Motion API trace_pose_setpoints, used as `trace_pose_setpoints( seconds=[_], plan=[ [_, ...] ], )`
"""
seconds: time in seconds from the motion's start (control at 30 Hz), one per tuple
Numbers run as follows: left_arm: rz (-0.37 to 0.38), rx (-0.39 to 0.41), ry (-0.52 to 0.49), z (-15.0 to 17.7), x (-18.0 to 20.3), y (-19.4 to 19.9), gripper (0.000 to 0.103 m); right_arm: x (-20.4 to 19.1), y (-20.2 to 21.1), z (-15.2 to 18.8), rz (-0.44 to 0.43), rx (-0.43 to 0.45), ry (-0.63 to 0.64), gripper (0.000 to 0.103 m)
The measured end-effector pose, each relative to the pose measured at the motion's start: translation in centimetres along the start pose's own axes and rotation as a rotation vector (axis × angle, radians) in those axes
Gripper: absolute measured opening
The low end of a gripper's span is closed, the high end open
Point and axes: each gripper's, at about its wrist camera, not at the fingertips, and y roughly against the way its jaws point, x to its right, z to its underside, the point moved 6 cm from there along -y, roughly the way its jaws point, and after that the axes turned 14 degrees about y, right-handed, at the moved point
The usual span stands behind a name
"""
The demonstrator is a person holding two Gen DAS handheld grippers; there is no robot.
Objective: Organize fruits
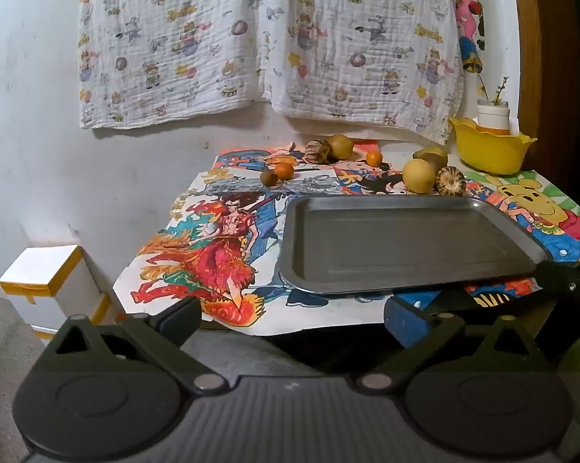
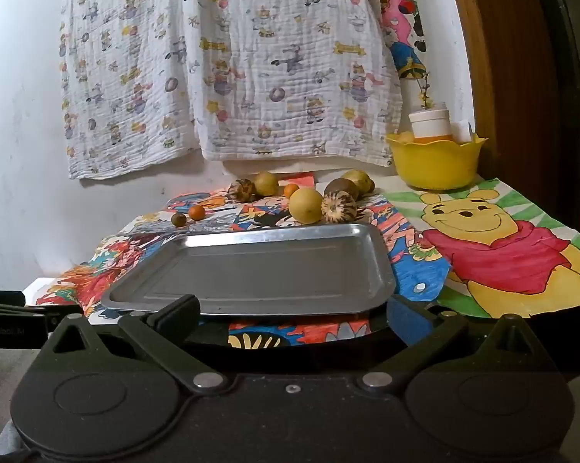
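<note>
Both grippers – left (image 1: pixel 292 318), right (image 2: pixel 294 314) – spread wide, empty. Fruits (image 2: pixel 305 204) scattered at 12 o'clock beyond empty tray (image 2: pixel 251 266). Risk – round fruit rolls off table if nudged or pinched off-centre.

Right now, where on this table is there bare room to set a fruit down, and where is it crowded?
The metal tray is bare throughout. The Pooh drawing, between the tray and the yellow bowl, is also free. It is crowded behind the tray's far rim: the yellow fruit and striped fruit sit close there, with small oranges further left.
</note>
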Motion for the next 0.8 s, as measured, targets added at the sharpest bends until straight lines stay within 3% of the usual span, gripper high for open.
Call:
trace_pose_setpoints(
  seconds=[0.8],
  plan=[
    [-0.002,-0.005,0.002,0.17,0.48,-0.18,0.103,0.17,-0.13,0.05,0.009,0.005,-0.001,0.103]
  ],
)
